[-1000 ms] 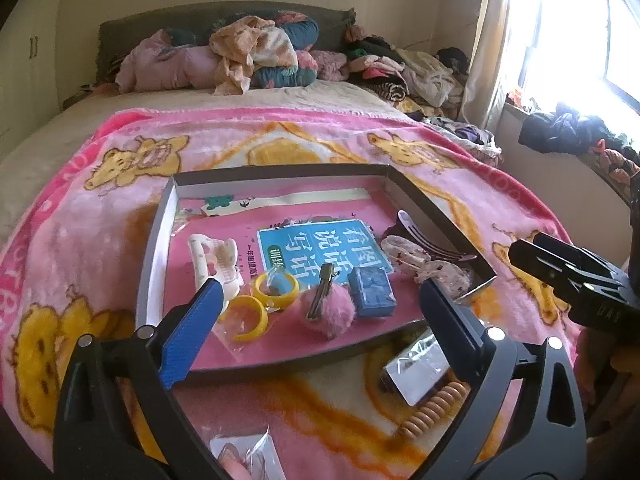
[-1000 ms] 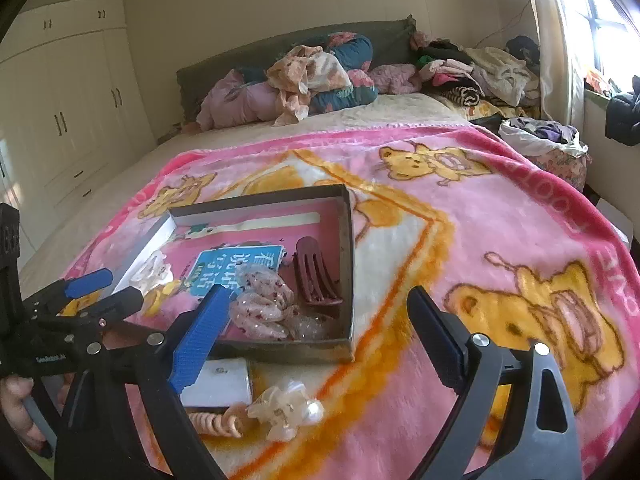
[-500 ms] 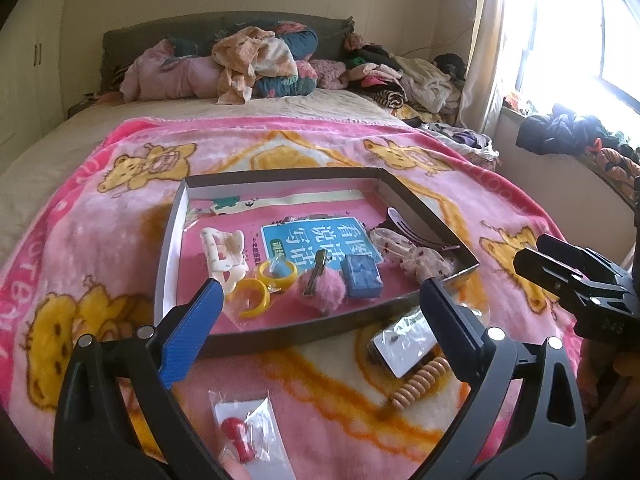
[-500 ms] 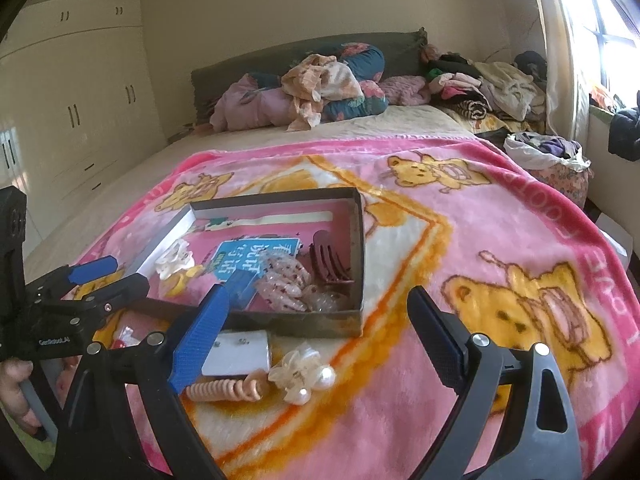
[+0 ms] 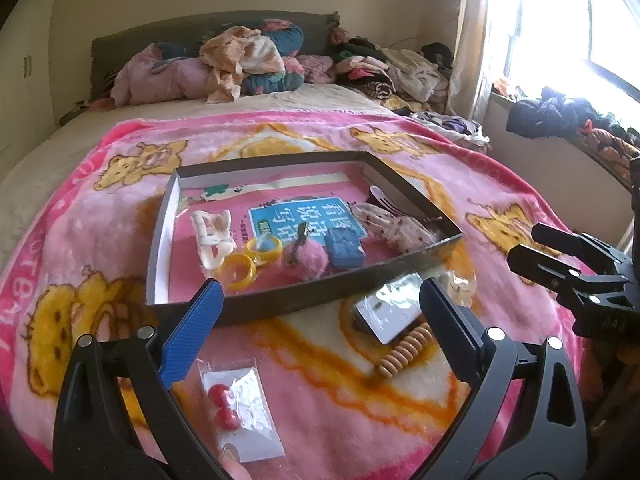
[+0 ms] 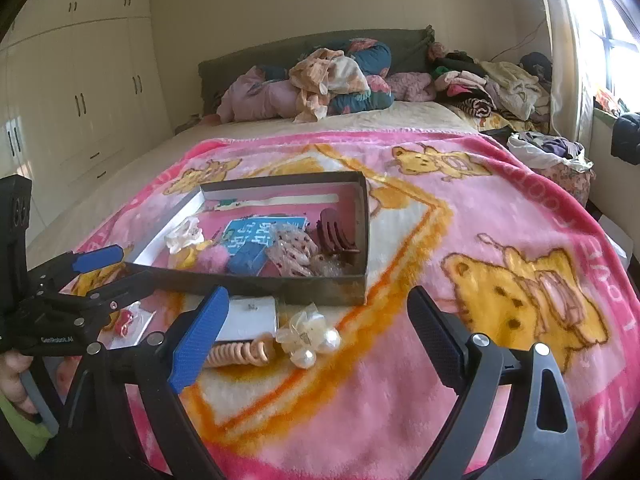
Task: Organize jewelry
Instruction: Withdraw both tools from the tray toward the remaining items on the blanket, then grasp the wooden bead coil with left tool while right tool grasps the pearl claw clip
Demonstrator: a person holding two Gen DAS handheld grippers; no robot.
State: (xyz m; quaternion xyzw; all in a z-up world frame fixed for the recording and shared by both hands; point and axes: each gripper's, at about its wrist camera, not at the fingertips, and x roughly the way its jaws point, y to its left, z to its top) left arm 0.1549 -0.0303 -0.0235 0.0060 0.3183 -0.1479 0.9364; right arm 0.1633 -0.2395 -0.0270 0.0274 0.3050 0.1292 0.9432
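Observation:
A shallow dark box (image 5: 320, 302) (image 6: 320, 294) lies on the pink blanket. It holds a white claw clip (image 5: 214, 236), yellow rings (image 5: 240, 272), a pink pompom clip (image 5: 308, 258), a blue box (image 5: 344, 246), speckled clips (image 5: 396, 226) and a dark red claw clip (image 6: 334, 236). In front of it lie a bag with red earrings (image 5: 236, 408), a white card packet (image 5: 390, 314) (image 6: 248, 318), a peach coil hair tie (image 5: 406, 350) (image 6: 240, 354) and a pearl bow clip (image 6: 310, 334). My left gripper (image 5: 316, 328) is open above the earring bag. My right gripper (image 6: 316, 330) is open near the bow clip.
Piled clothes and pillows (image 5: 240, 64) lie at the head of the bed. More clothes (image 5: 560, 116) lie on the window sill at the right. Wardrobes (image 6: 80, 92) stand at the left. The blanket (image 6: 500, 240) stretches right of the box.
Both grippers have pulled back and up from the box. The earring bag, card packet, coil tie and bow clip have come further into view.

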